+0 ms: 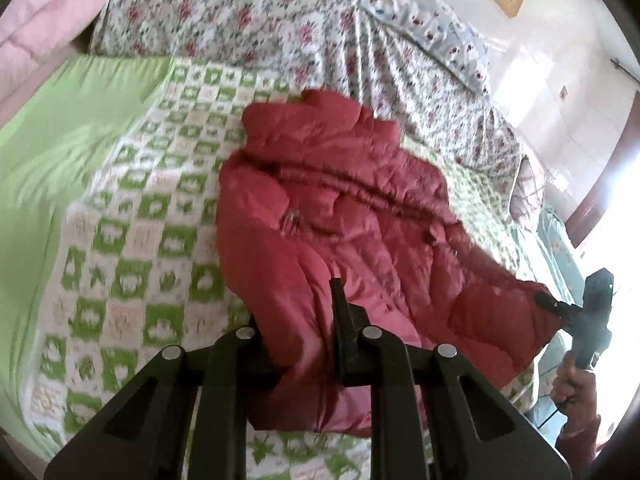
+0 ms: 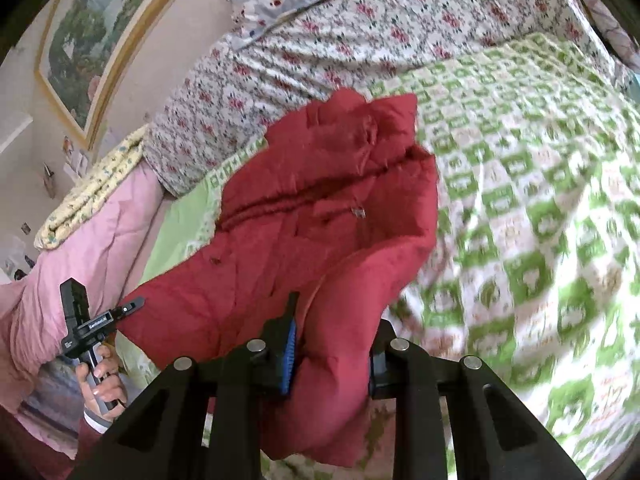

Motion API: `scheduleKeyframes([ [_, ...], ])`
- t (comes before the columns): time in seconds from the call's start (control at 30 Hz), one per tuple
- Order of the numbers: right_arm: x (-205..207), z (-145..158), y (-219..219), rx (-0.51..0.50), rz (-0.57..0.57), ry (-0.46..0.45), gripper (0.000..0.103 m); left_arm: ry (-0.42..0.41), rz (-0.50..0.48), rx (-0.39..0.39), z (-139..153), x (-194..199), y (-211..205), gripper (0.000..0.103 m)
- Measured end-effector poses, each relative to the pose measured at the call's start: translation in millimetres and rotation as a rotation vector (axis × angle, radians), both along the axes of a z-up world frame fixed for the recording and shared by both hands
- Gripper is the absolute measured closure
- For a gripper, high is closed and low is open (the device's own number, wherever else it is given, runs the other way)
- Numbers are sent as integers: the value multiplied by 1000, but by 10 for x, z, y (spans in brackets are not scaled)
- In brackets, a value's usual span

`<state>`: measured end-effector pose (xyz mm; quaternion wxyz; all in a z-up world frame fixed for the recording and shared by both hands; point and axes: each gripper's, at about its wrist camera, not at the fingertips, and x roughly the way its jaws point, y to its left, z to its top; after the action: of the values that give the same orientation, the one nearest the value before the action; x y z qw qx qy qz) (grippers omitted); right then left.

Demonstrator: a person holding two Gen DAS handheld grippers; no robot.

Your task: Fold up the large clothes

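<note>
The left tongs [image 1: 298, 344] and right tongs [image 2: 332, 344] each pinch a near corner of the red jacket [image 1: 344, 216], which hangs from them over the bed [image 1: 132, 240]; the corners should be kept level and taut for a straight fold

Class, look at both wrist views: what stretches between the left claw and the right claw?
The red puffer jacket: its near edge spans from the left claw to the right claw, seen in the right wrist view.

Home bedroom: quilted bed [image 1: 120, 208], pillow [image 1: 432, 20].
</note>
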<state>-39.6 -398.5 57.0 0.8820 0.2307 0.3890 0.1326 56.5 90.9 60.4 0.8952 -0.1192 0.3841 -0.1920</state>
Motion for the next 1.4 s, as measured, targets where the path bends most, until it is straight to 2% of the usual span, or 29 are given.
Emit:
scheduleKeyframes([
  [0.3, 425, 370, -120, 34, -43, -105, 78, -97, 42, 3, 475, 428, -74, 87],
  [0.43, 683, 460, -176, 59, -62, -135, 78, -99, 69, 4, 603, 684, -122, 87],
  [0.57, 1011, 505, -225, 75, -77, -144, 79, -90, 85, -32, 706, 1015, -134, 87],
  [0.77, 1660, 503, -326, 74, -113, -104, 79, -59, 119, -22, 779, 1664, -276, 87],
  [0.9, 2139, 474, -357, 56, -142, -62, 79, -33, 141, -6, 757, 2061, -387, 87],
  [1.07, 2667, 288, -422, 55, -173, 6, 78, 23, 164, 14, 613, 2560, -455, 86],
  [1.23, 3076, -118, -600, 153, -254, 84, 78, 86, 188, 49, 334, 3058, -494, 85],
  [1.4, 3341, -494, -683, 207, -350, 75, 77, 151, 200, 40, -40, 3486, -562, 84],
])
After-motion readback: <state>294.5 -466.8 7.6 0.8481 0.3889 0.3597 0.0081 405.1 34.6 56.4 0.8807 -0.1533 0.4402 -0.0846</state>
